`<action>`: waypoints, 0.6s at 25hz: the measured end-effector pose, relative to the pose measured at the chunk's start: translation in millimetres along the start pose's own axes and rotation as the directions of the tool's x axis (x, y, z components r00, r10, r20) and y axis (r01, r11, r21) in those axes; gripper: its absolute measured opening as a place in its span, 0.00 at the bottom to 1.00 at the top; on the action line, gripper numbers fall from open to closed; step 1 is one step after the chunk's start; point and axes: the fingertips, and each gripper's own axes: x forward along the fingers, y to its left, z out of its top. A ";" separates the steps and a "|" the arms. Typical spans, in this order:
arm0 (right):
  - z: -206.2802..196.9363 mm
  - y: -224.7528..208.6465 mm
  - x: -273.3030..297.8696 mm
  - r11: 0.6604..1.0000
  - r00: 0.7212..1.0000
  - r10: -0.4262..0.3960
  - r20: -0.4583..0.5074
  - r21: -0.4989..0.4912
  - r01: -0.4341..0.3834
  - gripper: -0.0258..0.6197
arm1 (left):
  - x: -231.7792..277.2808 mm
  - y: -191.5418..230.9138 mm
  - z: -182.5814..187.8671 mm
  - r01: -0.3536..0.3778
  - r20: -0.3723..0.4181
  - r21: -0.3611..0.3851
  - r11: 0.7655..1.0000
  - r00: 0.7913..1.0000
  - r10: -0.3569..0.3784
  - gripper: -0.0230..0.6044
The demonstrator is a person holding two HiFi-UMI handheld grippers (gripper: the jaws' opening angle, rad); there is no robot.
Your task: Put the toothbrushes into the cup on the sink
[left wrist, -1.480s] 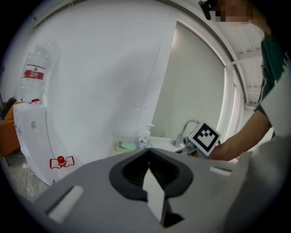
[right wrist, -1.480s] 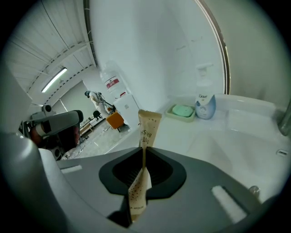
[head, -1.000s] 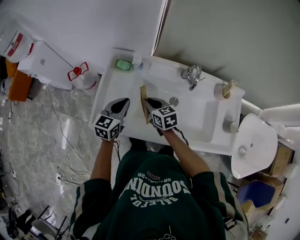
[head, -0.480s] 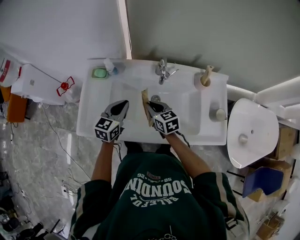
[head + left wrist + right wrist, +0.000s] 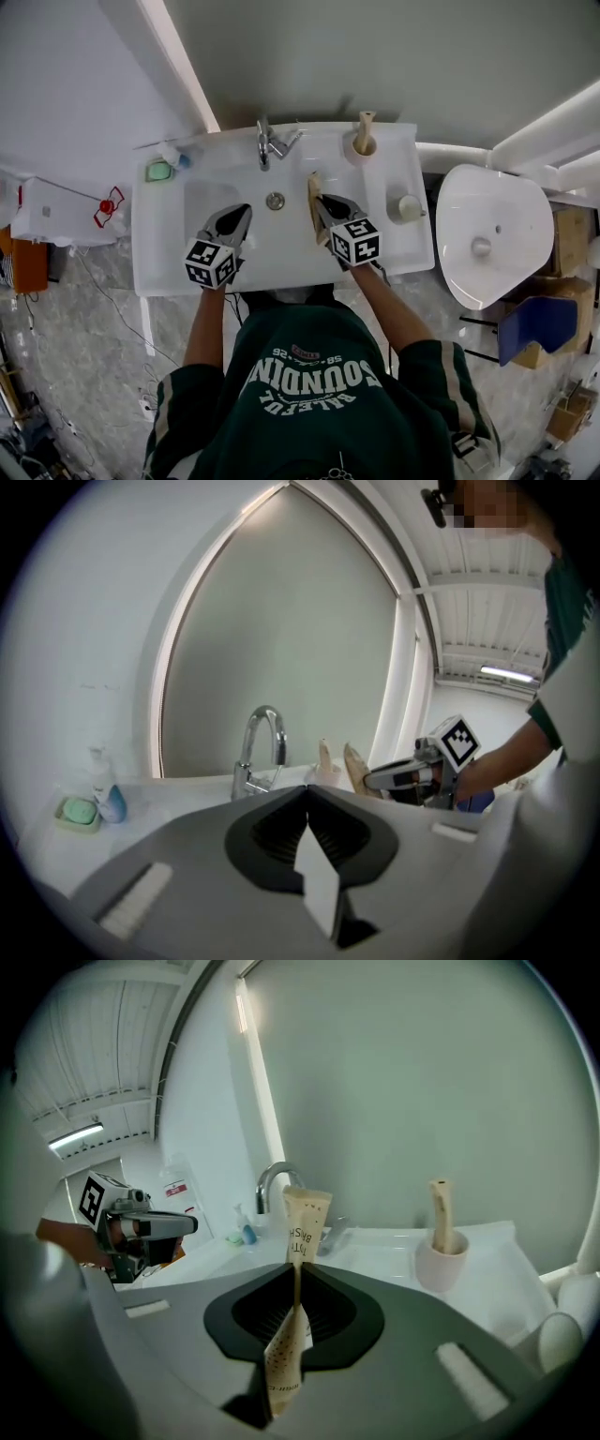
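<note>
My right gripper [image 5: 322, 202] is shut on a beige toothbrush packet [image 5: 314, 186], which stands up from the jaws [image 5: 305, 1221]. It hovers over the white sink [image 5: 169, 262], just short of the pale cup [image 5: 361, 146] at the back rim. That cup [image 5: 441, 1258] holds one wooden-coloured toothbrush [image 5: 440, 1206] upright. My left gripper [image 5: 241, 212] hangs over the basin near the drain [image 5: 275, 200]; its jaw tips meet [image 5: 307, 787] and I see nothing gripped. The left gripper view shows the right gripper [image 5: 405, 774] and the packet [image 5: 355, 767] to the right.
A chrome faucet [image 5: 267, 141] stands at the back centre. A green soap [image 5: 157, 172] and a small bottle [image 5: 178, 159] sit at the back left corner. A white round object [image 5: 405, 208] rests on the sink's right side. A white toilet-like fixture [image 5: 487, 239] stands further right.
Both grippers have moved rightward along the sink. The right gripper with the packet is now close to the cup; the left one has come over the basin beside the drain.
</note>
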 end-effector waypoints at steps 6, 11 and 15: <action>19.6 -84.8 -60.4 0.990 0.986 -0.140 0.089 0.031 0.138 0.09 | 35.2 -33.9 1.2 0.053 -0.013 0.015 0.998 0.999 -0.053 0.12; 66.9 -144.8 -114.2 0.970 0.943 -0.241 0.228 0.025 0.242 0.09 | 53.7 -50.3 2.3 0.075 -0.018 0.024 0.997 0.997 -0.074 0.12; 93.1 -189.4 -151.7 0.947 0.897 -0.317 0.307 0.042 0.320 0.09 | 59.4 -59.8 1.6 0.078 -0.024 0.024 0.997 0.997 -0.078 0.12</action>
